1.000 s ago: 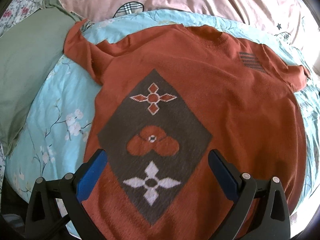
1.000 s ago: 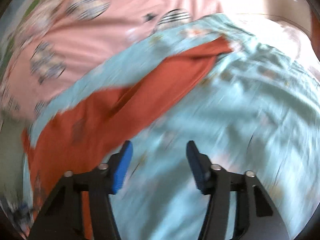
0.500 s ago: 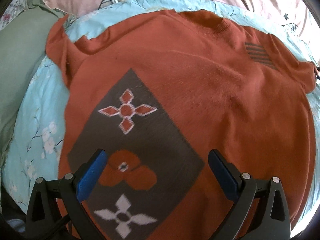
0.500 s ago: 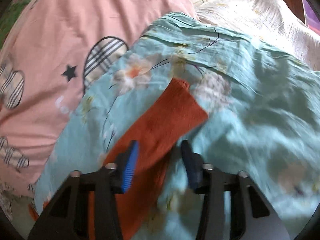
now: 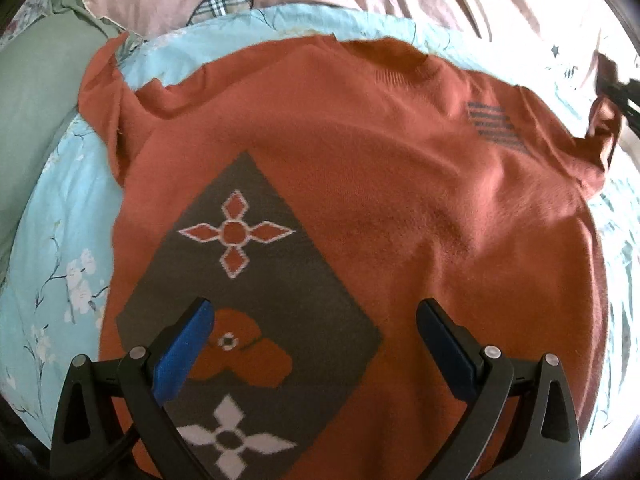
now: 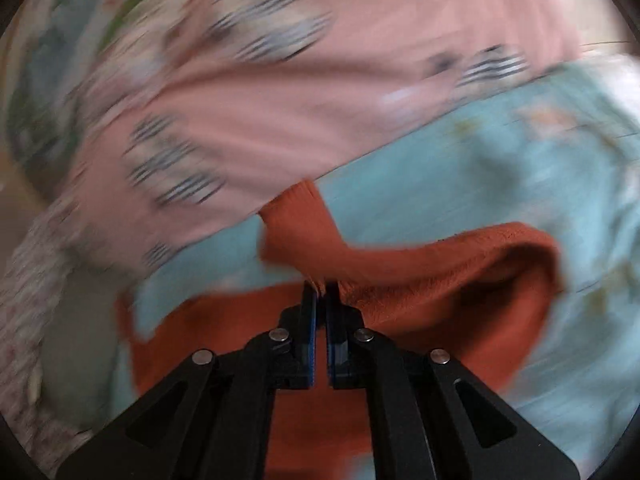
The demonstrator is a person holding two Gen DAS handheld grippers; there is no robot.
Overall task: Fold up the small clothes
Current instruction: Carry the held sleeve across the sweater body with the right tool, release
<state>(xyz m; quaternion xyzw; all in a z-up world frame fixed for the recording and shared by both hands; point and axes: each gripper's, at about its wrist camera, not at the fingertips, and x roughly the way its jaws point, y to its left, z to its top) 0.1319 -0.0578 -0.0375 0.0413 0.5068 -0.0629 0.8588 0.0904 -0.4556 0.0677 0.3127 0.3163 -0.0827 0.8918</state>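
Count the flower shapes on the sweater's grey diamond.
3, in a column on the diamond: outlined orange cross on top, orange blossom midway, white cross lowest, partly behind the left gripper.

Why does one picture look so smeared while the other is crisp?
Right wrist view: motion blur streaks the pink quilt, while the right gripper pinching the orange sleeve stays sharp. Left wrist view: sweater crisp, edges bowed by fisheye, glare at right.

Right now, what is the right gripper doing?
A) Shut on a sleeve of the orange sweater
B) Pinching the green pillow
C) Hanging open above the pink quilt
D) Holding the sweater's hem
A: the right gripper has its jaws closed with the orange sweater's sleeve pinched between them.
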